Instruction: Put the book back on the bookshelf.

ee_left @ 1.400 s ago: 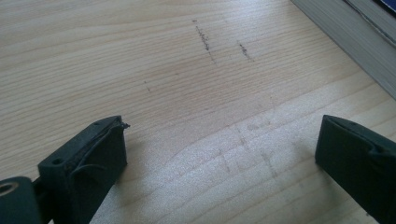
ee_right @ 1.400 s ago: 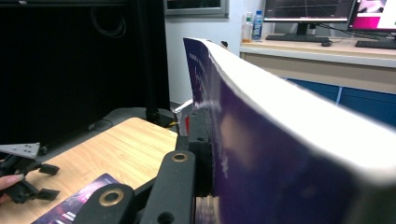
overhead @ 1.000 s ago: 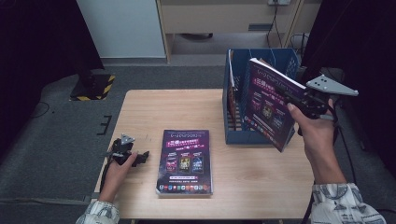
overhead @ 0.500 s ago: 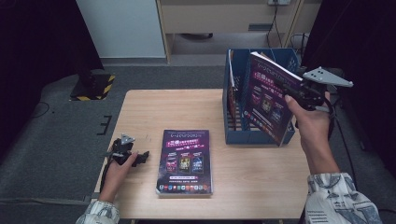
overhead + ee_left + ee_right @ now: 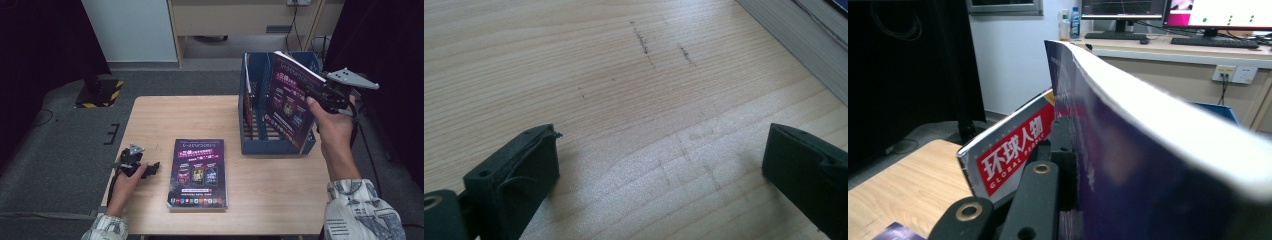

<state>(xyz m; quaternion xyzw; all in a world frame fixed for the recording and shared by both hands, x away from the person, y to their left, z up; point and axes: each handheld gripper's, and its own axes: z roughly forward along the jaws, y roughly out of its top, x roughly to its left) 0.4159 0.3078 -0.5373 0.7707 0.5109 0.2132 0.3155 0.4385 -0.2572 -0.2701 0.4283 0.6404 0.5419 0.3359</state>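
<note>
Nearest the person, the left hand-held gripper (image 5: 150, 167) rests on the front left part of the wooden counter (image 5: 165, 120), jaws spread wide with bare wood between them in the left gripper view, nothing held. Just to its right lies a purple magazine (image 5: 198, 172) flat on the counter, cover up, apart from the jaws; its page edge shows at the top right of the left gripper view (image 5: 794, 42).

Farther back and over on the right, the right hand-held gripper (image 5: 320, 95) is up off the counter, jaws clamped on the edge of a second purple magazine (image 5: 290, 102). That magazine stands tilted, its lower end down inside the blue file box (image 5: 250, 120) at the back right of the counter, its top leaning up and out toward the gripping hand. In the right gripper view the magazine (image 5: 1148, 150) curves up beside the black jaw, pages bowed, and behind it sits another magazine with a red title band (image 5: 1013, 150), already standing in the box.

Beyond the counter: grey floor and a pale cabinet (image 5: 130, 30).
</note>
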